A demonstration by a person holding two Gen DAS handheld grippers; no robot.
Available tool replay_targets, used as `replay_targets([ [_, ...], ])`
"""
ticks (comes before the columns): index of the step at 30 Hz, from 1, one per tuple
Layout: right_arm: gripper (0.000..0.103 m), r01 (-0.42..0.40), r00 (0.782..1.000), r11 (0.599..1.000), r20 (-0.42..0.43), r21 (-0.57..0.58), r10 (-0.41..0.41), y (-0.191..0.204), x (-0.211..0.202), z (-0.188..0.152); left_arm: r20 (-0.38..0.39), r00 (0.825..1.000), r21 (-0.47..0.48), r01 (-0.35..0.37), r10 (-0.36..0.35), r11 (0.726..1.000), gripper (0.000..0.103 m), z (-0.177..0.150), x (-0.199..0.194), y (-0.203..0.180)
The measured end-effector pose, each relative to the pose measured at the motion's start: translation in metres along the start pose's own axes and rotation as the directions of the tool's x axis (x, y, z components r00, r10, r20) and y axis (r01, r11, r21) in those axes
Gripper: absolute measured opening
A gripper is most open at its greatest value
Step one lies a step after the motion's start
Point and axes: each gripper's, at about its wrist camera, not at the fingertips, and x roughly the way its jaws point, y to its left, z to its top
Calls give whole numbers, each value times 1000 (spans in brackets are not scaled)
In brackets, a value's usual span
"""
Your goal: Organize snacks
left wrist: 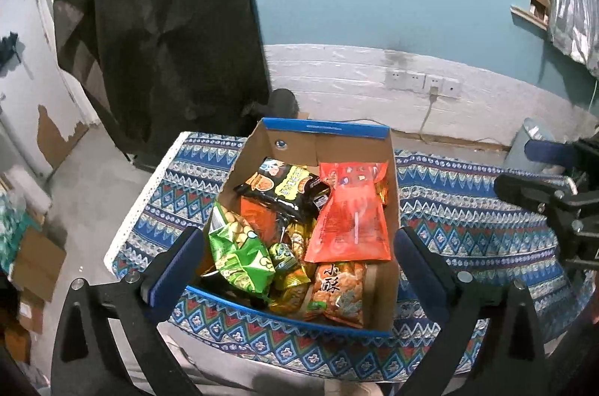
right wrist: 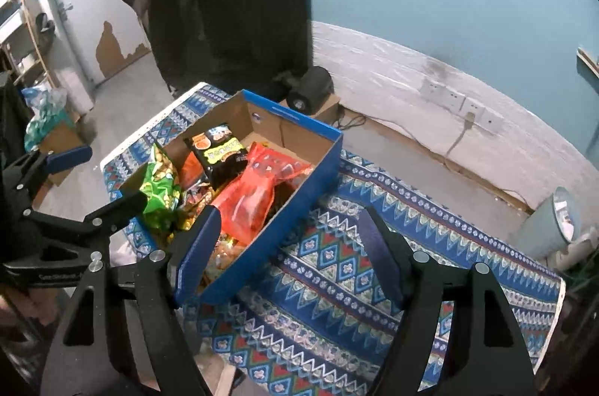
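Note:
A blue-edged cardboard box (left wrist: 325, 130) full of snack packets sits on a patterned blue cloth (left wrist: 468, 208). Inside lie a large orange-red bag (left wrist: 352, 212), a black packet (left wrist: 288, 190), a green bag (left wrist: 239, 253) and an orange packet with Chinese writing (left wrist: 340, 291). My left gripper (left wrist: 295, 272) is open and empty, hovering above the box's near end. My right gripper (right wrist: 292, 257) is open and empty, over the box's right wall (right wrist: 292, 205) and the cloth (right wrist: 337, 283). The box also shows in the right wrist view with the orange-red bag (right wrist: 254, 190) and green bag (right wrist: 161, 186).
A pale bin (right wrist: 550, 227) stands past the cloth's far right corner. A black speaker (right wrist: 310, 88) on a carton sits behind the box by the wall. A dark hanging cloth (left wrist: 161, 21) and stacked cartons (left wrist: 33, 265) are at the left.

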Motion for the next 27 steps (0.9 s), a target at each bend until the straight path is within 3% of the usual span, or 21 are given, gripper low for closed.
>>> replay_targets([
  [8,76,45,999,999,3,-1,-45,-7,1,-5,2,1000,39,4,-4,999,102,-1,0,-12],
  [27,76,46,999,999,-1,2,-46,-10,1,-9,30,1000,48,3,-4,999,102,1,-6,-17],
])
